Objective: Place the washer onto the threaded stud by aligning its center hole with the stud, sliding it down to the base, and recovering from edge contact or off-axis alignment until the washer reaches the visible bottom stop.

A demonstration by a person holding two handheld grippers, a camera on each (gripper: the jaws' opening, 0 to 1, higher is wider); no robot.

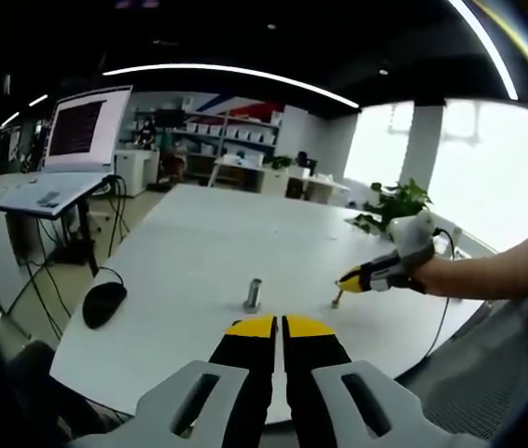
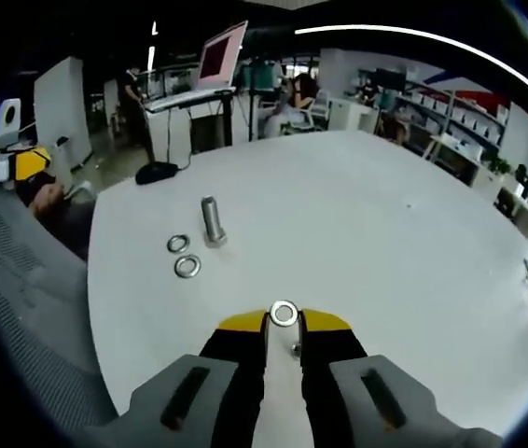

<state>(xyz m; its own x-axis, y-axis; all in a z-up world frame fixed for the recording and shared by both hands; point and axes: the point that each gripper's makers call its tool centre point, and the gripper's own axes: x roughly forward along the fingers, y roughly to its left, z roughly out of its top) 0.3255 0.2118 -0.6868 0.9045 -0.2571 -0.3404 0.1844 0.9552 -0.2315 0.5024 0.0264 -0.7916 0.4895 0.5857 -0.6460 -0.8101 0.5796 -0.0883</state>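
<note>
Metal washer (image 2: 284, 313) is pinched flat between the tips of the right gripper (image 2: 284, 322), hole facing the camera, so that hand is clamped on it. In the right gripper view, going left to right: two loose washers (image 2: 183, 255) lie on the white table (image 2: 385, 233), then just right of them the threaded stud (image 2: 212, 220) stands upright, and the held washer sits nearer the camera and off to the right of all that. So the move hinges on this: the stud is ahead and to the left of the jaws, its long axis vertical, and the held washer is well apart from it, not over its top yet. I'd guess it has to travel up-left and sit level over the stud tip before any sliding.

Left gripper view: a black mouse (image 1: 103, 301) at the left, the stud (image 1: 253, 294) dead ahead of the left gripper (image 1: 279, 327), whose jaws are pressed together with nothing in them. Right of that, the other gripper (image 1: 353, 279) comes in on a bare forearm. The left hand looks closer to the stud, but the right one has the part.

Hard to make out: the threads, and the stud's base or bottom stop is too small to read. The washer is a tiny blur in the left gripper view.
</note>
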